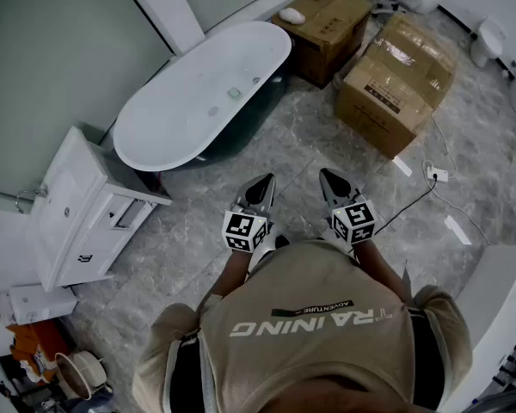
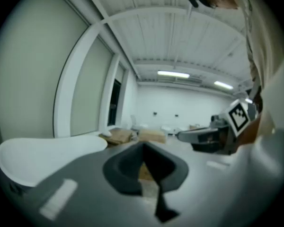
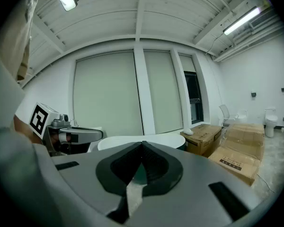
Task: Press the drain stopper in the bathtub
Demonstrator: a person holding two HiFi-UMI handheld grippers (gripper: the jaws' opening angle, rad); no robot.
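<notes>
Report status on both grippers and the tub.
Left gripper, right gripper: jaws shut, empty, held near body. Bathtub ahead-left, grippers well short of it. Cabinet left of path, boxes right.

Bathtub [image 1: 202, 93]: white inside, dark outer shell. Floor [image 1: 267, 144]: grey, marbled with paler veins. Boxes [image 1: 396, 80]: brown cardboard with pale tape strips. Cabinet [image 1: 73, 205]: white throughout. Left gripper [image 1: 262, 184] and right gripper [image 1: 330, 178]: silver-grey bodies with black inner pads; their cubes [image 1: 243, 229] carry black-and-white square patterns. Shirt [image 1: 318, 334]: tan, with white lettering and a dark strip. Cable [image 1: 404, 205]: black, against the grey floor. Ceiling [image 3: 142, 13]: white, ribbed.
</notes>
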